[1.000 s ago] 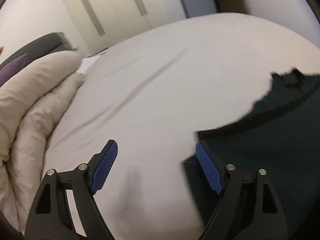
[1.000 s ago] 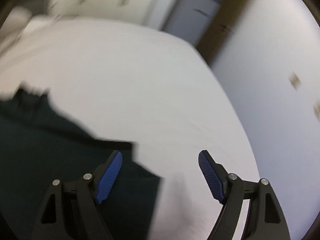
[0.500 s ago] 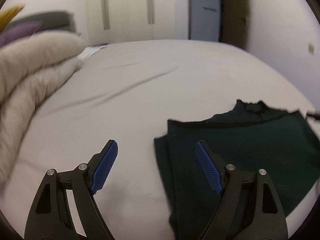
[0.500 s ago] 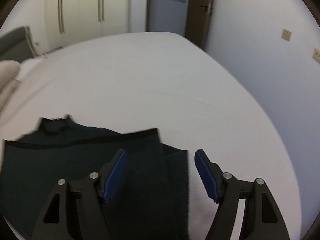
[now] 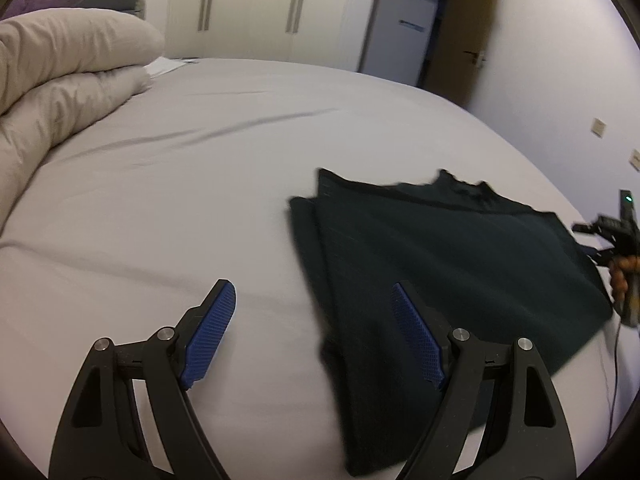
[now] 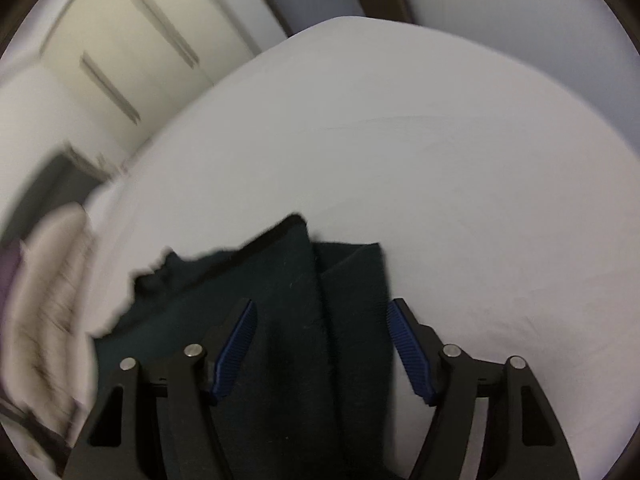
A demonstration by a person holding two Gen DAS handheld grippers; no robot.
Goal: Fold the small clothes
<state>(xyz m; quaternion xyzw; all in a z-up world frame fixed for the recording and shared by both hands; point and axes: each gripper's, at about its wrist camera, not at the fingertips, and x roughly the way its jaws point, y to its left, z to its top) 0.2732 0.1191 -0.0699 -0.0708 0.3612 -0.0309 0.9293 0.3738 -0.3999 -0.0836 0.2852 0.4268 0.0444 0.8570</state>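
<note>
Blur and cut-offs

At your nine o'clock the duvet [image 6: 48, 304] smears; the dark garment [image 6: 288, 320] runs off at six o'clock

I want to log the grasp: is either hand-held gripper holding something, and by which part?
Nothing is held. The left hand-held gripper and the right hand-held gripper are open above the dark garment.

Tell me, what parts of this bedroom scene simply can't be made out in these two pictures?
- Dark garment: its near end runs under the left tool and off the left wrist view's bottom edge.
- Right tool: its frame covers the garment's near part in the right wrist view.
- Duvet: smeared by motion blur in the right wrist view.
- Wall plates: too small to identify in the left wrist view.
- Garment's type: folds hide it.
</note>
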